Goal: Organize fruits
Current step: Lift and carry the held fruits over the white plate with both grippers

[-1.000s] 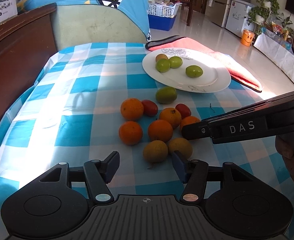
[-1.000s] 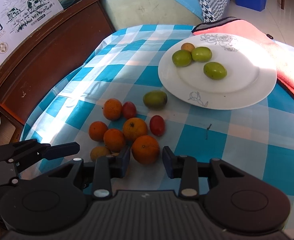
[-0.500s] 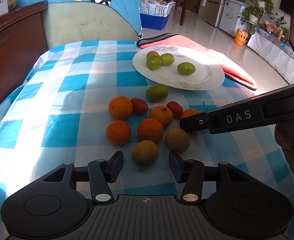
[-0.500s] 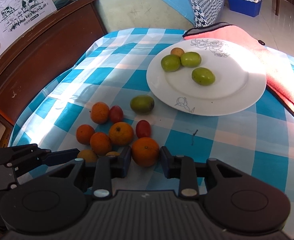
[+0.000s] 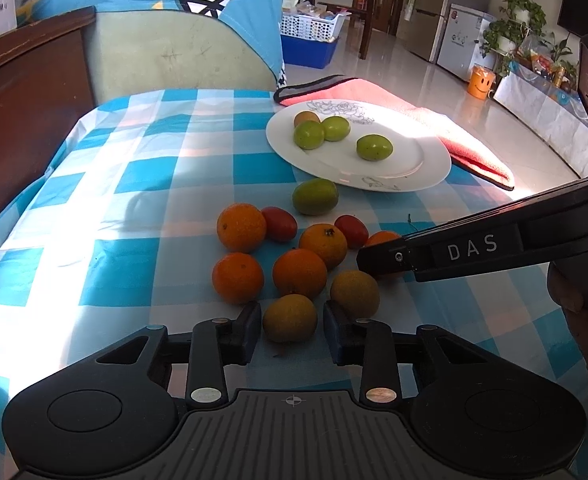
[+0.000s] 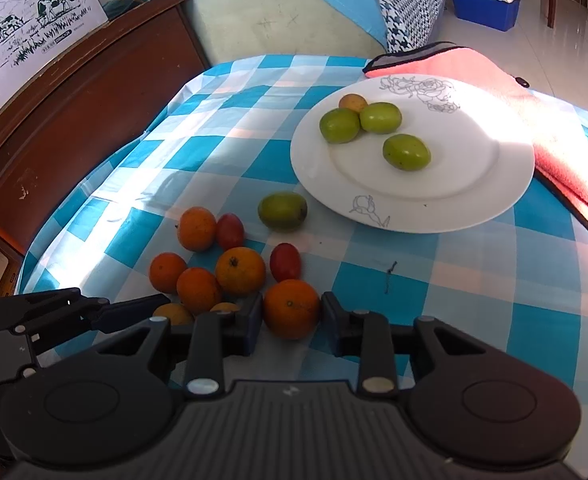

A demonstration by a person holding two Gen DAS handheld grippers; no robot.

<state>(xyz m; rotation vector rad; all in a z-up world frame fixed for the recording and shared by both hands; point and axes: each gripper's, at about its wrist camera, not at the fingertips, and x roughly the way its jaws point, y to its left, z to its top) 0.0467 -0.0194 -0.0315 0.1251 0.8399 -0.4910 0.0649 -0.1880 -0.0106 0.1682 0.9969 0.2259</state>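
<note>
Several oranges [image 5: 241, 227], two red fruits [image 5: 280, 223] and a loose green fruit [image 5: 315, 197] lie clustered on the blue checked cloth. The white plate [image 5: 414, 160] behind them holds three green fruits [image 5: 374, 147] and a small brownish one. My left gripper [image 5: 292, 322] is closing its jaws, with a brown-yellow fruit [image 5: 290, 318] pinched between the pads at the near edge of the cluster. My right gripper [image 6: 292, 314] is shut on an orange [image 6: 292, 307] that rests on the cloth. The right gripper's finger [image 5: 378, 258] reaches in from the right. The plate [image 6: 454, 184] also shows in the right wrist view.
A pink towel [image 5: 434, 120] lies behind and to the right of the plate. A dark wooden board [image 6: 74, 120] and a pale cushion [image 5: 174, 52] border the table's far left. A person's hand [image 5: 574, 292] holds the right gripper. The left gripper [image 6: 94, 312] sits low left.
The left fingers have drawn in from wide apart to hug the brown-yellow fruit. The right fingers narrowed slightly onto the orange. Neither hand shifted much.
</note>
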